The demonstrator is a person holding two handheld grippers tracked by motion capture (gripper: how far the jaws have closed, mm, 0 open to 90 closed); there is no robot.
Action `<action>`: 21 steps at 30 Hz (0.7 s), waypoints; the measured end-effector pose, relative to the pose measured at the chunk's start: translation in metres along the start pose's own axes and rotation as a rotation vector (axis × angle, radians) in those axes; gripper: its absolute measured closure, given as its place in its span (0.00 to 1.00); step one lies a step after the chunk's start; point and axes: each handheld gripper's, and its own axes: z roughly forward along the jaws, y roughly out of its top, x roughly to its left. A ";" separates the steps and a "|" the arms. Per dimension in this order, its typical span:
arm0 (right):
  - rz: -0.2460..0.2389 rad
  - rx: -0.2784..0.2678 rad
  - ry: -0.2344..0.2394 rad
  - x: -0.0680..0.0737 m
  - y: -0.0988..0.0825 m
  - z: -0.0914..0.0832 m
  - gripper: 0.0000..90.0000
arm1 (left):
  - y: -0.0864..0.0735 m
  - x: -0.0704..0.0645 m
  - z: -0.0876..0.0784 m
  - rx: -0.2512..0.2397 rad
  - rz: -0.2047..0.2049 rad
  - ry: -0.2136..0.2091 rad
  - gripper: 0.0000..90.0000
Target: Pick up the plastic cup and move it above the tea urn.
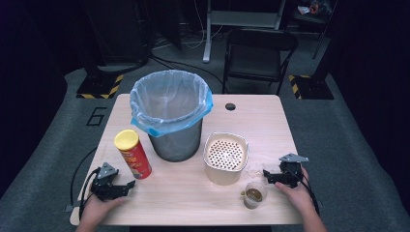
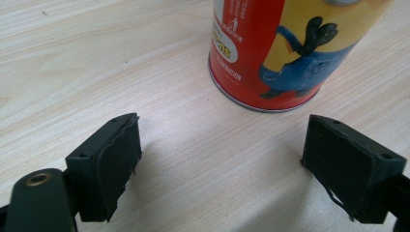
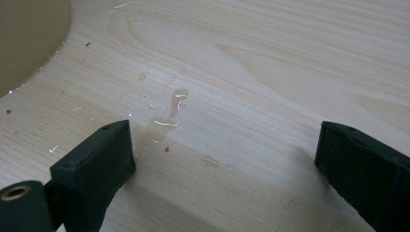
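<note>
A red chip can (image 1: 133,154) with a yellow lid stands upright at the table's left; its base with a cartoon figure fills the top of the left gripper view (image 2: 280,53). My left gripper (image 1: 126,185) lies low on the table just in front of the can, open, nothing between its jaws (image 2: 222,169). My right gripper (image 1: 267,176) rests at the right side, open over bare wet wood (image 3: 225,169). A small clear cup (image 1: 254,195) with brown liquid stands just left of my right hand. A beige strainer box (image 1: 225,158) with a perforated top sits at the centre.
A grey bin (image 1: 170,116) lined with a blue bag stands behind the can. Drops of liquid (image 3: 167,113) lie on the light wooden table (image 1: 251,121) ahead of the right jaws. A black folding chair (image 1: 258,55) stands beyond the table's far edge.
</note>
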 end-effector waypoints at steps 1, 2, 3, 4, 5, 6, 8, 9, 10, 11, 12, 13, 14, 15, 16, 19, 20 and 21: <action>0.000 0.000 0.000 0.000 0.000 0.000 0.07 | 0.000 0.001 -0.001 0.007 0.005 -0.006 0.15; 0.000 0.000 0.000 0.000 0.000 0.000 0.07 | 0.000 0.001 -0.001 0.005 -0.003 -0.013 0.15; 0.000 0.000 0.000 0.000 0.000 0.000 0.07 | 0.000 0.001 -0.001 0.005 -0.003 -0.013 0.15; 0.000 0.000 0.000 0.000 0.000 0.000 0.07 | 0.000 0.001 0.000 -0.001 -0.005 -0.016 0.15; 0.000 0.000 0.000 0.000 0.000 0.000 0.07 | 0.000 0.002 0.000 0.005 0.018 -0.007 0.15; 0.000 0.000 0.000 0.000 0.000 0.000 0.07 | 0.000 0.002 0.000 0.005 0.018 -0.007 0.15; -0.003 -0.002 -0.005 0.000 0.000 0.000 0.08 | 0.000 0.002 0.000 0.009 0.010 -0.011 0.16; -0.005 -0.007 -0.006 0.000 0.000 0.000 0.08 | 0.000 0.002 0.000 0.008 0.017 -0.003 0.16; -0.003 -0.007 -0.007 0.001 0.000 0.000 0.09 | 0.000 0.002 -0.001 0.010 0.000 0.002 0.16; -0.004 -0.010 -0.009 0.001 -0.001 -0.001 0.10 | 0.000 0.002 -0.001 0.010 0.000 0.002 0.16; -0.006 -0.007 -0.003 0.001 -0.001 -0.001 0.11 | 0.000 0.002 0.000 -0.001 -0.018 0.015 0.16; -0.008 -0.009 -0.002 0.001 -0.001 -0.001 0.11 | 0.001 0.003 0.000 0.006 -0.019 0.025 0.16; -0.007 -0.009 -0.004 0.001 -0.001 -0.001 0.11 | 0.001 0.003 0.000 0.006 -0.020 0.026 0.16; -0.008 -0.011 -0.003 0.002 -0.001 -0.001 0.12 | 0.001 0.003 0.000 0.006 -0.020 0.026 0.16; -0.008 -0.010 -0.001 0.002 -0.001 -0.002 0.12 | 0.001 0.003 0.001 -0.002 -0.023 0.030 0.16; -0.010 -0.011 -0.002 0.002 -0.001 -0.002 0.12 | 0.000 0.003 0.001 -0.003 -0.029 0.026 0.16; -0.004 -0.014 -0.001 0.002 -0.001 -0.002 0.13 | 0.001 0.003 0.001 -0.002 -0.021 0.030 0.16; -0.016 -0.015 0.001 0.002 -0.001 -0.002 0.15 | 0.001 0.003 0.000 0.007 -0.020 0.026 0.16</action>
